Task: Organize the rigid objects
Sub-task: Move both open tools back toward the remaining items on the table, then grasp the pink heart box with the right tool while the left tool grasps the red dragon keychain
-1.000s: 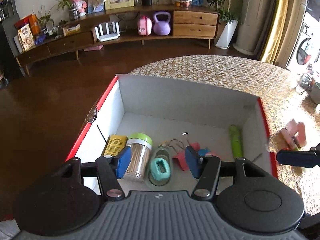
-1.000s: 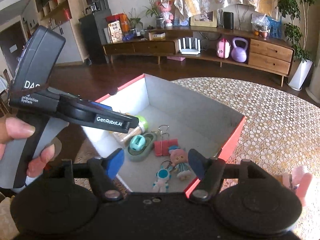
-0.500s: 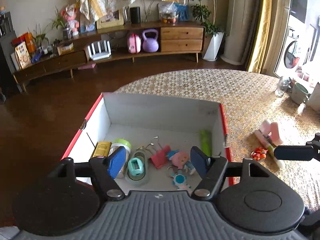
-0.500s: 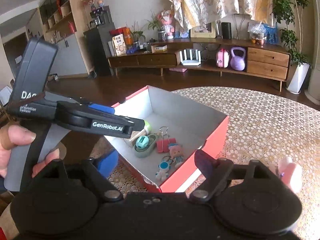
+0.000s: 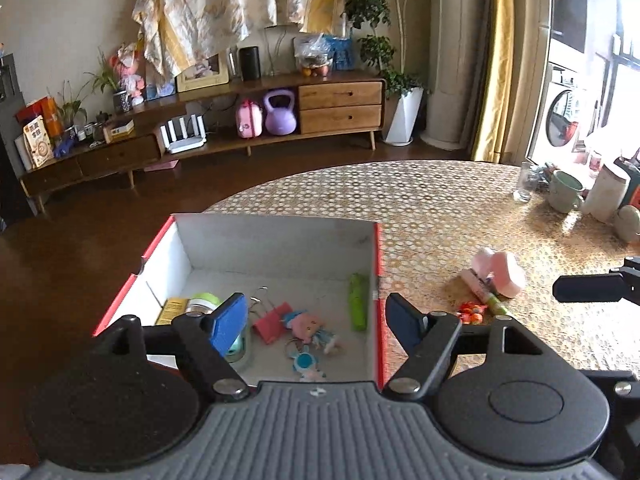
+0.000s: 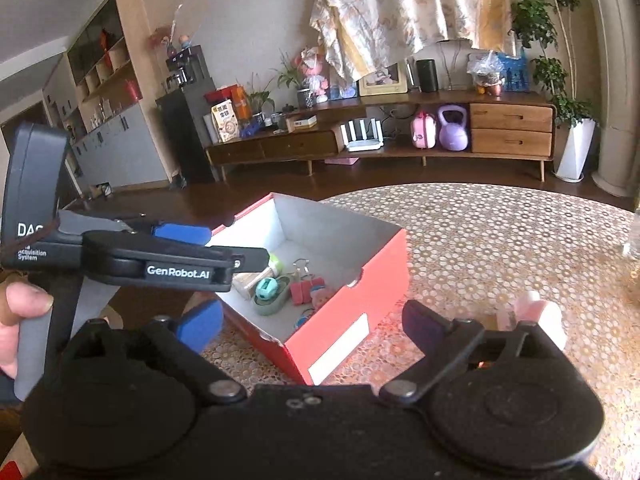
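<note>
Both grippers, left [image 5: 316, 322] and right [image 6: 312, 330], hung open and empty above red box [image 5: 378, 264]; next probably grabbing pink item [image 5: 500, 268] on table [image 5: 440, 200].

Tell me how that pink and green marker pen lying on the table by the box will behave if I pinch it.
The marker pen looks rigid and slim, so probably light. Its round barrel lies flat on the table, so a nudge may roll it. Smooth plastic could slip between the jaws.

White lettering "GenRobot.AI" runs along the black arm of the left tongs [image 6: 188, 276]. Its grey handle [image 6: 32, 200] shows "DA" above small print ending "System".
</note>
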### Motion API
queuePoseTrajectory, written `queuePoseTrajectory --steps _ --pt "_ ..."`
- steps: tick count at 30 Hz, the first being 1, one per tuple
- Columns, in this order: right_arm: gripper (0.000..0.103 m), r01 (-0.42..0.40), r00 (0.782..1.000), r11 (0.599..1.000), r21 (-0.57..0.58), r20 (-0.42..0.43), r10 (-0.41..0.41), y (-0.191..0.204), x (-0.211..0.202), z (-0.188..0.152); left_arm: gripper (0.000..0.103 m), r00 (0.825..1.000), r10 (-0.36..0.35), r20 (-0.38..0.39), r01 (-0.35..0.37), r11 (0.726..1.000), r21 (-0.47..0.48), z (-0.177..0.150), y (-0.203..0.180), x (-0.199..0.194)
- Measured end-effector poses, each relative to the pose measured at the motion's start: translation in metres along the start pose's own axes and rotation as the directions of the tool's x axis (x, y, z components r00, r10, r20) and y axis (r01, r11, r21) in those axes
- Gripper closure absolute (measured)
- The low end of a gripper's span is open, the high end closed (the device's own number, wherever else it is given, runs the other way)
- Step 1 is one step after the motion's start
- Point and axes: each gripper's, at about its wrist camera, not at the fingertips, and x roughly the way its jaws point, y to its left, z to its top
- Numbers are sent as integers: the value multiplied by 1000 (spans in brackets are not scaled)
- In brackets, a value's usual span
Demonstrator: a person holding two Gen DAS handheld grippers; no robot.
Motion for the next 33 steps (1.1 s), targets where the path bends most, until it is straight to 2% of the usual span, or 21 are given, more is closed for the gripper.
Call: queuePoseTrajectory --steps 10,13,17,20,27,33 --pt "0 63 998 997 37 17 -64 -35 -26 -15 27 996 -89 9 89 996 -4 -6 -41 1" --pt "0 84 996 995 53 32 -86 -49 -34 -21 19 994 -108 17 108 994 3 -5 -55 4" --pt "0 114 992 990 83 39 -118 -69 -42 -29 19 989 -147 23 147 989 2 -7 -70 7" --pt "0 149 988 985 92 35 -152 -85 -45 -35 16 987 -158 20 158 987 10 -8 -84 13" --pt "1 211 977 972 102 11 -214 -113 -43 -44 15 980 -199 1 199 980 1 -16 -107 38" --pt "1 247 969 963 106 -11 -247 -138 -34 -48 15 983 -183 -15 183 983 -10 -24 -122 67"
